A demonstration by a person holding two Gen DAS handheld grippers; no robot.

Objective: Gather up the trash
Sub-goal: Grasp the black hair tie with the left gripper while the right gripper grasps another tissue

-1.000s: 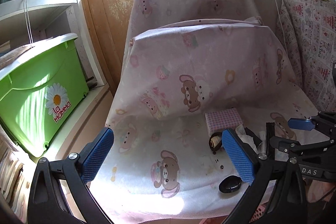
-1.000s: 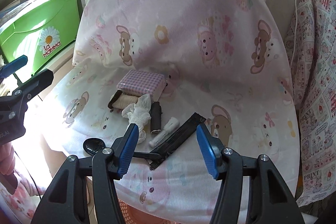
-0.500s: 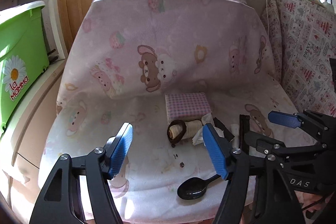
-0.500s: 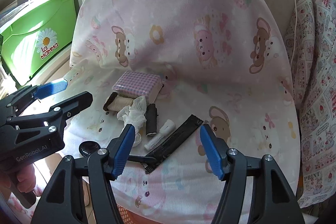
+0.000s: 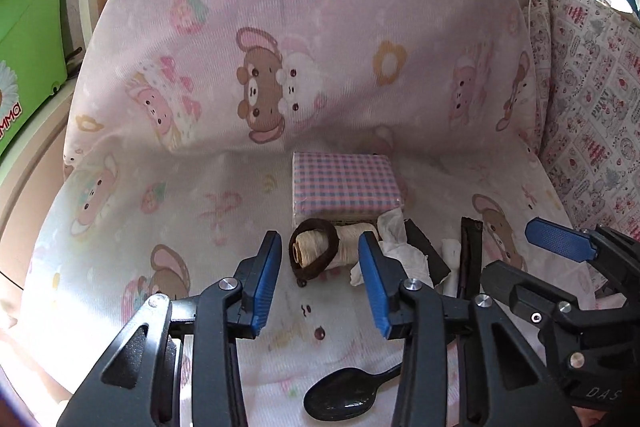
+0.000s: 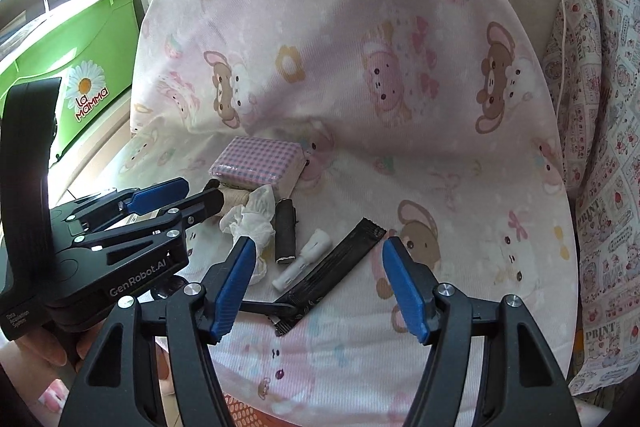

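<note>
A: Where was it?
B: Chair w/ pink bear-print cover [image 5: 280, 27]. Trash on seat: tissue [image 6: 256, 219], black wrapper [image 6: 332, 267], spoon [image 5: 344, 395].
A: Grippers?
B: Left gripper [image 5: 320, 291] closing, empty, near thread spool [image 5: 320, 247]. Right gripper [image 6: 320, 287] wide, empty. Nothing collected yet.

Bare seat cover [image 5: 168, 227] left of clutter [image 5: 384, 247]

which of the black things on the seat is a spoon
The black plastic spoon at the seat's front edge: it alone has a rounded bowl. The black sachet is flat and long, the dark tube cylindrical.
</note>
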